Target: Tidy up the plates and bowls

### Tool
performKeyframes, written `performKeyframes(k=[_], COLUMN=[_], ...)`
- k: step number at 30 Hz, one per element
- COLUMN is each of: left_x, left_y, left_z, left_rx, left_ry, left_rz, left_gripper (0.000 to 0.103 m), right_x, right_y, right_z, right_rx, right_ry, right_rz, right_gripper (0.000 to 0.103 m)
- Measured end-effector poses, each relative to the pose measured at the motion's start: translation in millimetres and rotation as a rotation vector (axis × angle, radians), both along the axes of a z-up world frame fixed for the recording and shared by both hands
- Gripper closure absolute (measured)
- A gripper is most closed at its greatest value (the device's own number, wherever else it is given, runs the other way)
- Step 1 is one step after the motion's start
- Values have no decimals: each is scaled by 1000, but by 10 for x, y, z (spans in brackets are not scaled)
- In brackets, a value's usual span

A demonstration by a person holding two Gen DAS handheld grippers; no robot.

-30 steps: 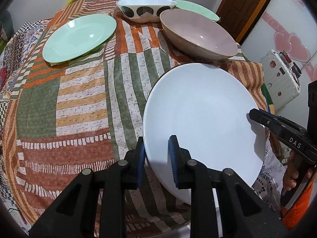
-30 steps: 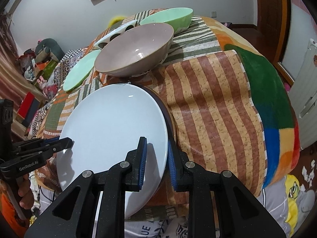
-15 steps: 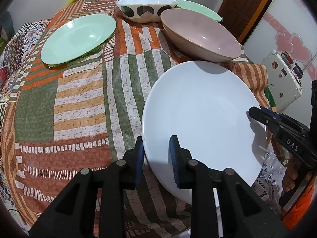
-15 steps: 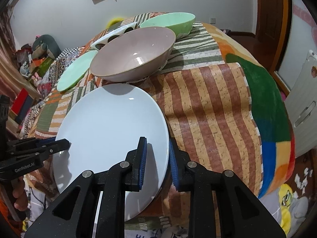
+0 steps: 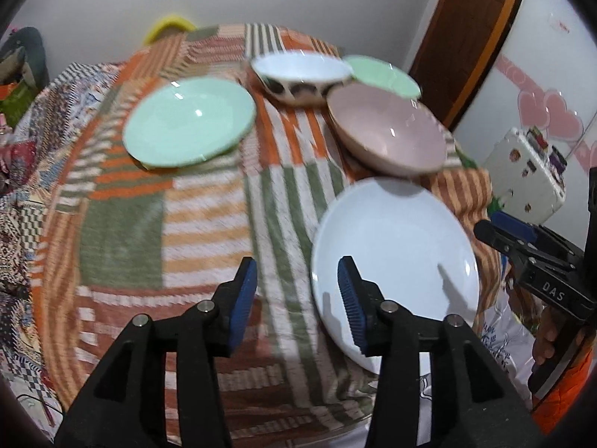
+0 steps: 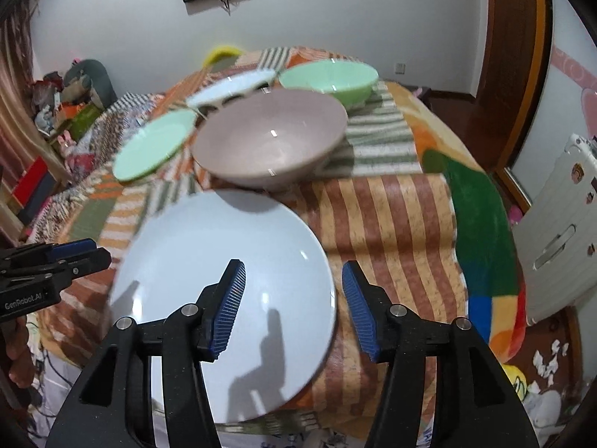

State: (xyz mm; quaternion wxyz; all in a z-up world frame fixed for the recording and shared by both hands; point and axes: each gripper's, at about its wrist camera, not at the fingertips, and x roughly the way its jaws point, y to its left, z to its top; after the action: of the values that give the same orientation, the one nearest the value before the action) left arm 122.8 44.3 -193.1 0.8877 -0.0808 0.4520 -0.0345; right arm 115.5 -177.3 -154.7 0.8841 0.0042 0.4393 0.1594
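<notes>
The table (image 5: 209,201), under a striped patchwork cloth, is cut off at its near edge by both tongs. The white plate (image 6: 224,283) lies flat at the near edge, overhanging slightly. The pink bowl (image 6: 268,142) sits just behind it. The green plate (image 5: 188,121) appears blurred. The patterned bowl (image 5: 300,78) half hides the green bowl (image 6: 328,76). The left tongs (image 5: 296,298) and right tongs (image 6: 293,306) are opening, gripping nothing, above the plate's opposite rims.

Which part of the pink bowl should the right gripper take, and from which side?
Take the near rim of the pink bowl, one finger inside and one outside, with the right gripper reaching over the white plate. The bowl sits upright with its mouth open, the wall is thin, and that edge faces the gripper. Its jaws are opening, nothing between them.
</notes>
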Motion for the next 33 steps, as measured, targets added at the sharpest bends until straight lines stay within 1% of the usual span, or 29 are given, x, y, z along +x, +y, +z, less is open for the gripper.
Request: performKeyframes(k=[4,5,9,14,19,23,28,30,32,33], left_x=[-64,-65,23,217,498,795,1158,1281,1395,1435], left_y=[278,365,674,1098,1479,1733,1933,1982,2031,2057], left_z=[229,280,368,347,214,-9,-308,-391,-457,-480], left_rx=[38,49,68,67,67,46,13,21,18,12], left_ry=[-80,-96,-124,-134,-120,-79,-26,-16,-15,-13], left_rz=[55,70,135,210,255,271,249,241,235,232], left_gripper=[46,46,43,42,42,42,42,42,46,52], right_x=[2,13,91,257,482,748,995,1097,1169,1192], right_y=[163,215,473,845,1191,1445,1647,1731,1795,1831], right_z=[172,206,299,311,251,134,-13,-90,-155,-182], right_rx=[33,44,65,87,96,84,68,61,46,37], right_ry=[-34,-41,-70,-84,-74,-24,25,55,74,76], right_rz=[39,50,98,144,177,196,200,209,207,209], right_gripper=[52,52,52,52,52,52,52,52,53,55])
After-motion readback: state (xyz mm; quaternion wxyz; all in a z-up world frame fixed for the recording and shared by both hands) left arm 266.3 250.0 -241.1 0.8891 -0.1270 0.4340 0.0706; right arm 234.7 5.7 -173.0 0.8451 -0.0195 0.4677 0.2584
